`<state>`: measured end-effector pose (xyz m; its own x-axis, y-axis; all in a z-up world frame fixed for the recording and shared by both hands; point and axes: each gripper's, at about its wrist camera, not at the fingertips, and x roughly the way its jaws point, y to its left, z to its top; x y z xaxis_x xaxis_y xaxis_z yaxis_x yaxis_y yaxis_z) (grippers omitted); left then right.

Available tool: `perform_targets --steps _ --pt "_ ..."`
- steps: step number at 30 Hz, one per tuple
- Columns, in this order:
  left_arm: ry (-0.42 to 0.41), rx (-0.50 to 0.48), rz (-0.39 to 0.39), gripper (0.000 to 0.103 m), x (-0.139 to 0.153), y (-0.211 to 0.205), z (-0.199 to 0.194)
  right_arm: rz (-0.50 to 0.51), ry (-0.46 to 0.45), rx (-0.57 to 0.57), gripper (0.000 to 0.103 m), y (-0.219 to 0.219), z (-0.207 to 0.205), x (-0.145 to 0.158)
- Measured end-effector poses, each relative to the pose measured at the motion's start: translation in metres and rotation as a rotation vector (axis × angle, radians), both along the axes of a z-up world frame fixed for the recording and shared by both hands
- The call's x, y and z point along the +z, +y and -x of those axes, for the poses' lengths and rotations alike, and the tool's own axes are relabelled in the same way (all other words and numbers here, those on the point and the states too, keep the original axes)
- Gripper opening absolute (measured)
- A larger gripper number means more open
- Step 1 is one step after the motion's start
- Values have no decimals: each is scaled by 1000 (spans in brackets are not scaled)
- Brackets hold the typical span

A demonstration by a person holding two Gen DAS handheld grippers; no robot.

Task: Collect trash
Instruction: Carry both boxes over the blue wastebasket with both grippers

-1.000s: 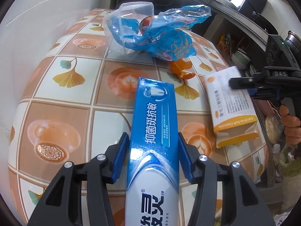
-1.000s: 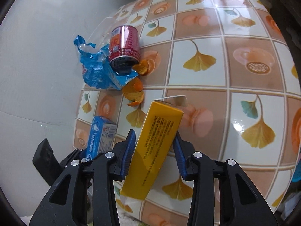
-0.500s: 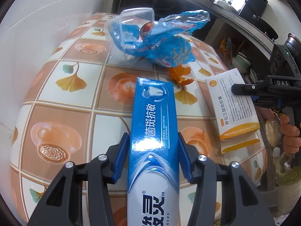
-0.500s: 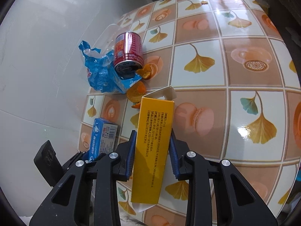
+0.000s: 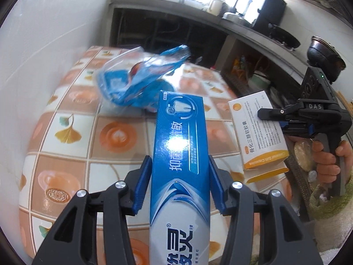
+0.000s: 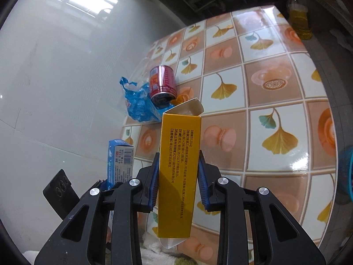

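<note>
My left gripper (image 5: pixel 179 183) is shut on a blue toothpaste box (image 5: pixel 179 154) and holds it above the tiled table (image 5: pixel 72 154). My right gripper (image 6: pixel 178 176) is shut on a yellow medicine box (image 6: pixel 178 172) with an open end flap, also held above the table. The medicine box shows in the left wrist view (image 5: pixel 258 132), the toothpaste box in the right wrist view (image 6: pixel 120 163). A crumpled blue plastic wrapper (image 5: pixel 141 81) and a red can (image 6: pixel 162 85) lie on the table by the wall, with orange peel (image 6: pixel 182 98) beside the can.
A white wall (image 6: pixel 55 77) borders the table on the left. A dark kitchen counter (image 5: pixel 242 31) with pots stands beyond the table. A bottle of yellow liquid (image 6: pixel 299 15) stands past the table's far edge. A clear plastic container (image 5: pixel 123 59) sits behind the wrapper.
Both grippers have risen from the table with their boxes and tilted up. The trash on the table now looks farther away.
</note>
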<state>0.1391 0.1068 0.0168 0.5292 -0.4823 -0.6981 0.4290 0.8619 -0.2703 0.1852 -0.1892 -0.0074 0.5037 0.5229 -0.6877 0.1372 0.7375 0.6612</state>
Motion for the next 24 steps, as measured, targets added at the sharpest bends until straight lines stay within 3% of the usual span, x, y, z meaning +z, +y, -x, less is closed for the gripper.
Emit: perform_targets --steps 6,12,18,24 --pt "-31 -54 6 48 16 -26 6 -27 -44 -76 29 -32 33 8" --pt "-69 -190 2 48 36 -89 6 -7 -98 -240 29 -93 91 21" --pt "-65 -394 33 48 55 -195 3 76 -104 -473 29 -168 171 27" --pt "63 -597 31 48 33 -321 1 176 -7 -709 29 -230 243 1"
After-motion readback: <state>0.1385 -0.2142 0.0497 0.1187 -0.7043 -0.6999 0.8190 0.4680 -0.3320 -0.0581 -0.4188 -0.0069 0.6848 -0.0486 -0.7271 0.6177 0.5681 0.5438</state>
